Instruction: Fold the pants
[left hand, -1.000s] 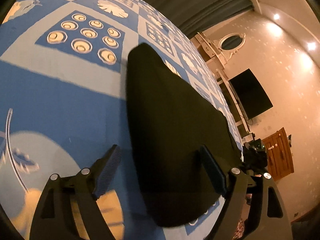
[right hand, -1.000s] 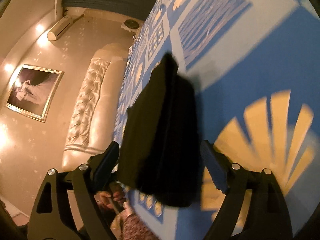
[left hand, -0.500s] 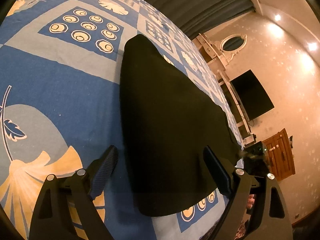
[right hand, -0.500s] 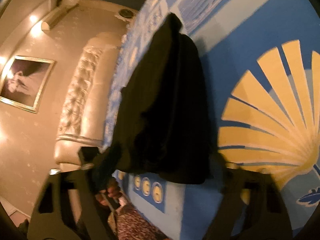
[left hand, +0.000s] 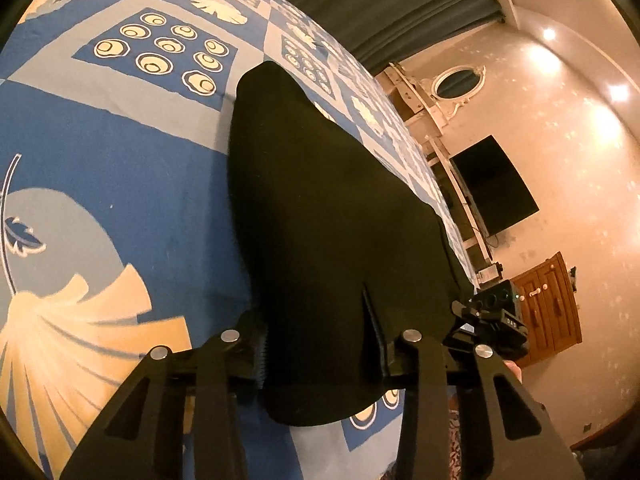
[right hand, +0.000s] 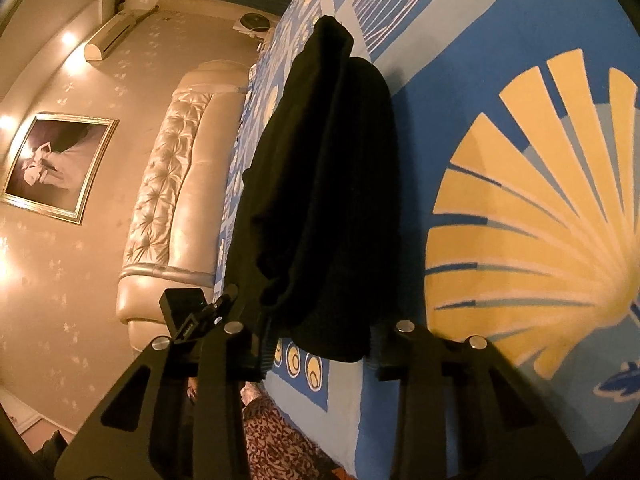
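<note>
The black pants point(left hand: 320, 216) lie folded lengthwise on a blue patterned bedspread point(left hand: 120, 176). In the left wrist view my left gripper point(left hand: 320, 356) has its jaws drawn in around the near end of the pants, the cloth between them. In the right wrist view the pants point(right hand: 332, 184) run away from me, and my right gripper point(right hand: 320, 348) has its jaws closed in on the near end, the cloth between its pads. The other gripper shows beside each one point(left hand: 496, 316) point(right hand: 184, 312).
A padded cream headboard point(right hand: 176, 200) stands left of the bed in the right wrist view. A dark screen point(left hand: 492, 188) and a wooden cabinet point(left hand: 548, 312) stand along the wall right of the bed. The bed's near edge runs just below the pants.
Both grippers moved forward onto the near end of the pants and their jaws closed from wide open to narrow, taking the cloth between them.
</note>
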Action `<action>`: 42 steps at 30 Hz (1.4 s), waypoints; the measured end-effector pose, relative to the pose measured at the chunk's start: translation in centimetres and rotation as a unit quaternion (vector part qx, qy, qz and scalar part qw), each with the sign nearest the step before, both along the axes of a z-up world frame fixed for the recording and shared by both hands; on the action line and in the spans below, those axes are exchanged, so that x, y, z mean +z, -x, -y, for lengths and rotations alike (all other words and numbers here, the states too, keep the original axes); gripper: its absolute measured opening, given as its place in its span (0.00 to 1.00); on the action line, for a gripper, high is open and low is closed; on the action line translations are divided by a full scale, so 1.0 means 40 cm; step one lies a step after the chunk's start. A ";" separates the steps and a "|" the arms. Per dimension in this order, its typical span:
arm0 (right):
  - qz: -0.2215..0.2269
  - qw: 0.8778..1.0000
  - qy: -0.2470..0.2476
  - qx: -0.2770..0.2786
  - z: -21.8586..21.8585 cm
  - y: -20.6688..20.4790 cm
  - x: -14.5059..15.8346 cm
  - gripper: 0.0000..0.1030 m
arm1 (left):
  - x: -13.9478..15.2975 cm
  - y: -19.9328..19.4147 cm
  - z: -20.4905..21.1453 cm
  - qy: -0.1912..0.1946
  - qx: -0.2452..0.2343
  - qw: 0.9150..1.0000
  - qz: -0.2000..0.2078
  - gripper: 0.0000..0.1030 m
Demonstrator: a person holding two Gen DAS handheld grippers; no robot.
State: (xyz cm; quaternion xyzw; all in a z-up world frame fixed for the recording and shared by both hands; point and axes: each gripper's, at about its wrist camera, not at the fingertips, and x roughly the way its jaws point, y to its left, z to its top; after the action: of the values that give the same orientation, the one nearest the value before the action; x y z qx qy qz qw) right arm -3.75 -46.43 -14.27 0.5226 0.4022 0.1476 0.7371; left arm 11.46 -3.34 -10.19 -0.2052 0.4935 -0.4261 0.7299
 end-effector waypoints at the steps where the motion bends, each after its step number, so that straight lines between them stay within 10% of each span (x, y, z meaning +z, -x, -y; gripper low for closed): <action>1: -0.001 1.000 0.000 0.000 0.003 0.006 0.001 0.33 | 0.001 0.003 0.001 -0.001 -0.001 1.000 -0.001 0.37; 42: -0.003 1.000 -0.019 0.004 0.019 0.023 -0.022 0.33 | -0.012 0.022 0.004 -0.002 -0.005 1.000 0.002 0.39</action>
State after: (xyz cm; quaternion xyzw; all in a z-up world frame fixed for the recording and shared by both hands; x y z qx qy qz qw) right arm -4.65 -47.18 -15.17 0.5355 0.4033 0.1570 0.7252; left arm 10.56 -3.49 -10.67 -0.2004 0.4941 -0.4295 0.7289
